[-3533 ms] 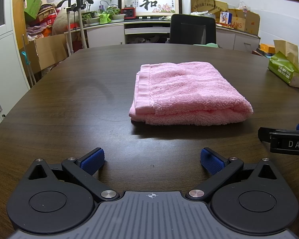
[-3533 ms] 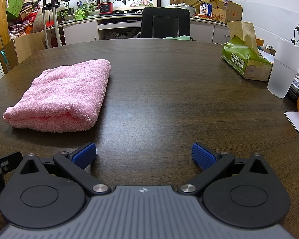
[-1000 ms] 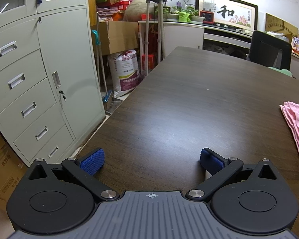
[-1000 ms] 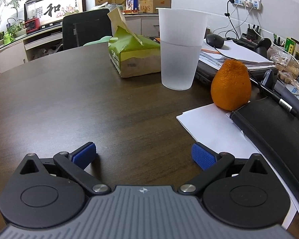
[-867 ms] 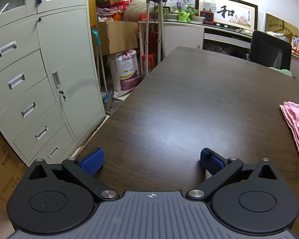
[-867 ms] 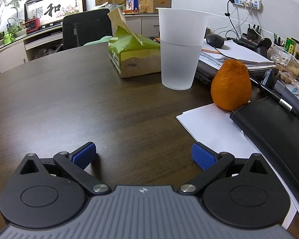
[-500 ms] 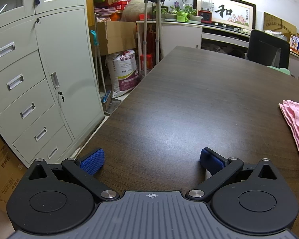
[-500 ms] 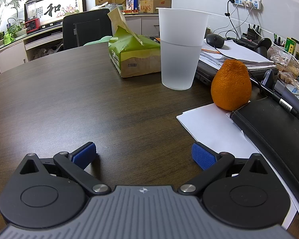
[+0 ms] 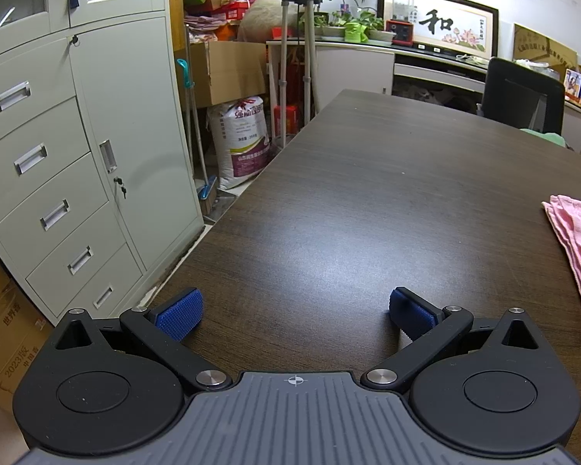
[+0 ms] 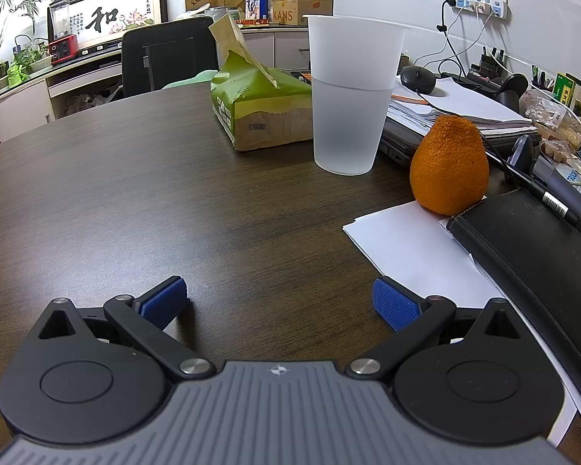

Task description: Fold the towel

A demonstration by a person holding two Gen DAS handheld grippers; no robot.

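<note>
Both of your grippers have swung outward, away from the towel (image 9: pixel 577 248); a few seconds back each one faced it squarely on the table (image 9: pixel 368 201), folded into a thick pad; now the left gripper (image 9: pixel 295 312) looks toward the grey cabinet (image 9: pixel 77 162) left of the towel, and only the towel's layered pink edge shows at the far right of that view; jaws spread wide, nothing between the blue pads; the right gripper (image 10: pixel 278 297) points the other way, to the clutter well right of the towel: cup (image 10: pixel 350 93), orange (image 10: pixel 449 164), tissue box (image 10: pixel 259 112); towel out of its view; jaws spread too, empty; in the last second almost nothing has shifted; judged from that, the fold looks finished and you are parked clear of it; no further grasp seems called for
</note>
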